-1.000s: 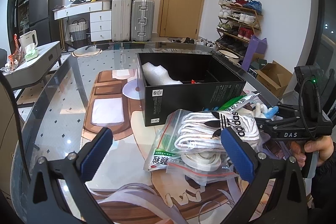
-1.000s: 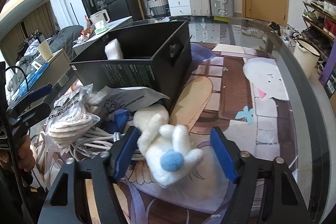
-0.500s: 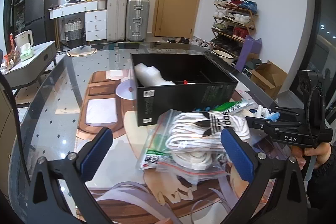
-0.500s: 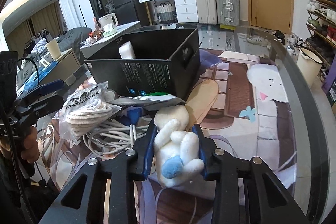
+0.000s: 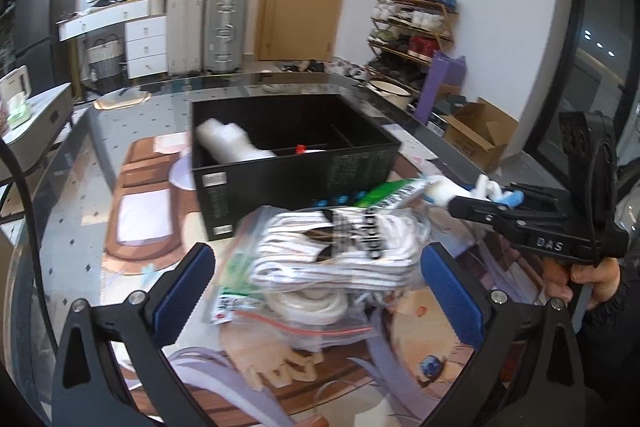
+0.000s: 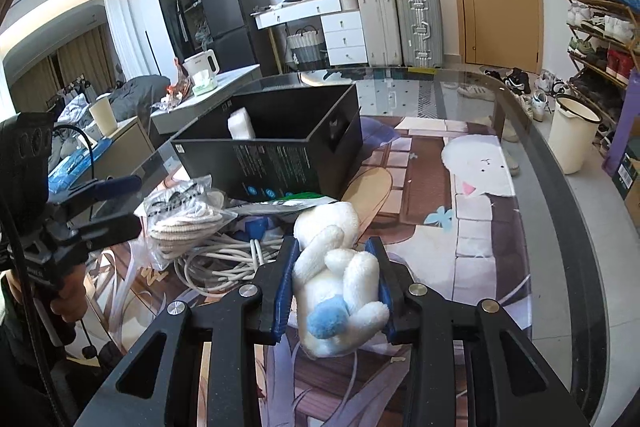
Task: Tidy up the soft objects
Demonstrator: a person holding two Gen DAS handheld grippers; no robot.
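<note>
Right wrist view shows the right hand-held gripper (image 6: 334, 287) pinching a white plush bunny (image 6: 336, 275) with a blue tail. Both blue pads squeeze the soft toy at its sides, and it hangs a little above the worktop (image 6: 560, 211). The black box (image 6: 276, 155) stands behind it, near but not touching. One white foam roll (image 6: 241, 124) already sits inside the box.

Left wrist view shows the left hand-held gripper (image 5: 316, 287) with its fingers spread wide. It holds nothing. A clear bag of white socks (image 5: 340, 247) lies on the worktop just past its fingers, and a bag with a green label (image 5: 390, 193) lies by the box. A pile of white cable (image 6: 224, 259) is beside the socks.

The bunny looks ready to go into the box next.

What could go wrong? The bunny is squishy, so it could slip out of the pads if it gets bumped on the box wall. Its lower half sticks out past the pads, so it could catch on the rim. The cable lies close to the bunny's head, and a loop might drag along if the toy is snagged on it. The two hand-held grippers are also near each other, so they could knock together if both reach across the pile at once.
</note>
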